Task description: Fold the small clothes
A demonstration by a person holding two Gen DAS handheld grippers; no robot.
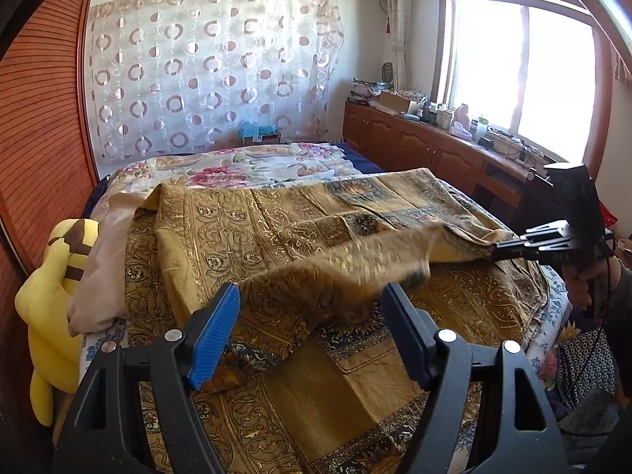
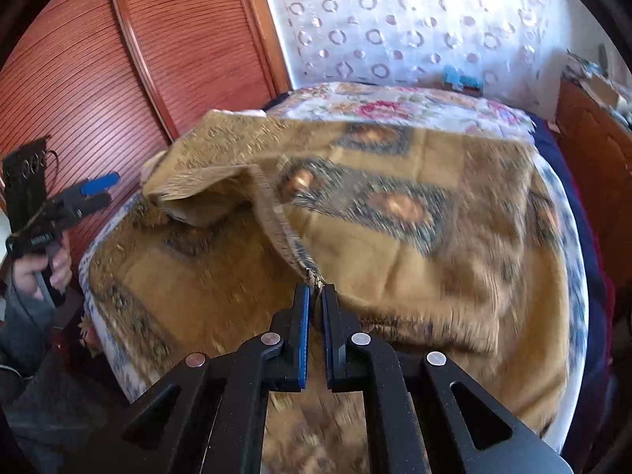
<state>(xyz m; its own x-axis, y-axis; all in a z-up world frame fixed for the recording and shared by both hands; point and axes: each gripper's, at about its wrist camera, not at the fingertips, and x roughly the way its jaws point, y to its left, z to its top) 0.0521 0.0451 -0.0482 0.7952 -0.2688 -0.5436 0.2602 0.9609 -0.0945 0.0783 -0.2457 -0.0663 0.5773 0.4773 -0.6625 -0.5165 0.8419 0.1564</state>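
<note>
Item: cloth (image 1: 276, 217), gold with dark patterned panels, spread over the bed (image 1: 245, 162) through the middle of both views. One edge is lifted and blurred across the lower centre of the left wrist view.

Right claw (image 2: 315, 296): clenched on a corner of the cloth, at lower centre of its own view; the pinched hem runs up and left from the tips. The same claw shows at the right edge of the left wrist view, biting the cloth's edge.

Left claw (image 1: 312, 316): released, your jaws stand wide apart at lower centre, and the raised edge passes between and just beyond them. Whether it touches either pad you cannot tell, because of blur.

Also present: a yellow toy (image 1: 59, 300) at lower left, a pillow (image 1: 106, 260) beside it, and a cabinet (image 1: 426, 146) under the window at right.

Step, as judged: a fold in progress, carried by your right claw alone. Next move likely calls for closing your left claw on the free edge, then bringing both corners across together.
</note>
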